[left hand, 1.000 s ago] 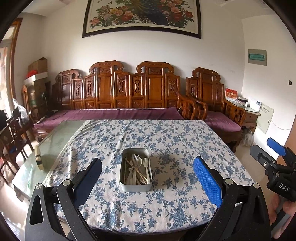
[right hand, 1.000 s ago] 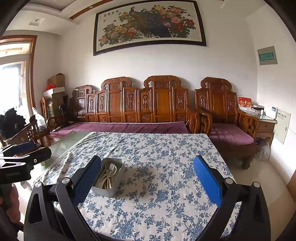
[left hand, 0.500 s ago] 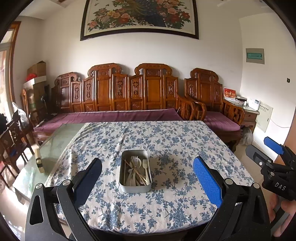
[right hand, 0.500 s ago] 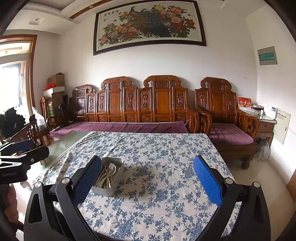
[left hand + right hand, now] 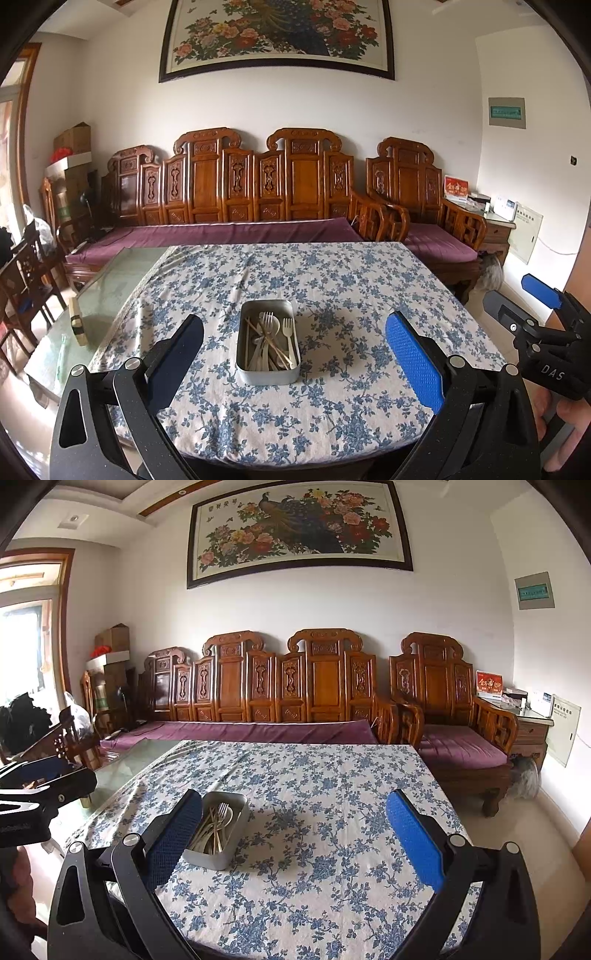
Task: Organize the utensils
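Note:
A grey metal tin sits on the floral tablecloth, holding white forks, spoons and wooden chopsticks mixed together. It also shows in the right wrist view. My left gripper is open and empty, held above the near table edge with the tin between its fingers in view. My right gripper is open and empty, to the right of the tin. The right gripper also shows in the left wrist view; the left one shows in the right wrist view.
A bare glass strip of the table lies left of the cloth, with a small box on it. A carved wooden bench with purple cushions stands behind the table. A dark chair is at the left.
Both views have shifted slightly, with the left wrist camera tilting down a little. The tin and utensils have not moved. Both grippers stay open.

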The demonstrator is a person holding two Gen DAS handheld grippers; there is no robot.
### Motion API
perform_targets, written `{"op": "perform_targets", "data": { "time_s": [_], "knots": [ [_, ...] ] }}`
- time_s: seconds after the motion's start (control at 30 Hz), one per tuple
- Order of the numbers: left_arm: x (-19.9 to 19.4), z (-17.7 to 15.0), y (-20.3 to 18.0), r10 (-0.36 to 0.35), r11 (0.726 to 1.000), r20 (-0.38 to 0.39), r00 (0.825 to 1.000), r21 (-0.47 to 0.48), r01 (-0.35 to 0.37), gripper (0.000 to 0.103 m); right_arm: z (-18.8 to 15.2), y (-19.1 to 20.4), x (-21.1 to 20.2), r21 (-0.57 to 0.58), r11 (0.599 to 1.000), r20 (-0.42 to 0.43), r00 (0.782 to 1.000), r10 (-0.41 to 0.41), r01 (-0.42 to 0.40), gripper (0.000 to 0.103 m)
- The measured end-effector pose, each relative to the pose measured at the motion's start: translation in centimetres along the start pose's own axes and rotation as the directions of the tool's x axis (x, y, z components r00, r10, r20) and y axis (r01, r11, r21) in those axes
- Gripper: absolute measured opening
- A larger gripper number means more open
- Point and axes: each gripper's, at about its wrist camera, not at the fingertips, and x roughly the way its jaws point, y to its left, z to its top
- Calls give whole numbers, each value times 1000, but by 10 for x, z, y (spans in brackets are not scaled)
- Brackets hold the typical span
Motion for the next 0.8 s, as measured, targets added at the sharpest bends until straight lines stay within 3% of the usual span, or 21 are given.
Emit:
{"op": "perform_targets", "data": {
  "time_s": [0.8],
  "knots": [
    [-3, 1, -2, -4, 1000, 7, 1000, 4, 4, 95, -2, 0, 1, -1, 1000, -2, 1000, 1, -1, 100]
  ]
}}
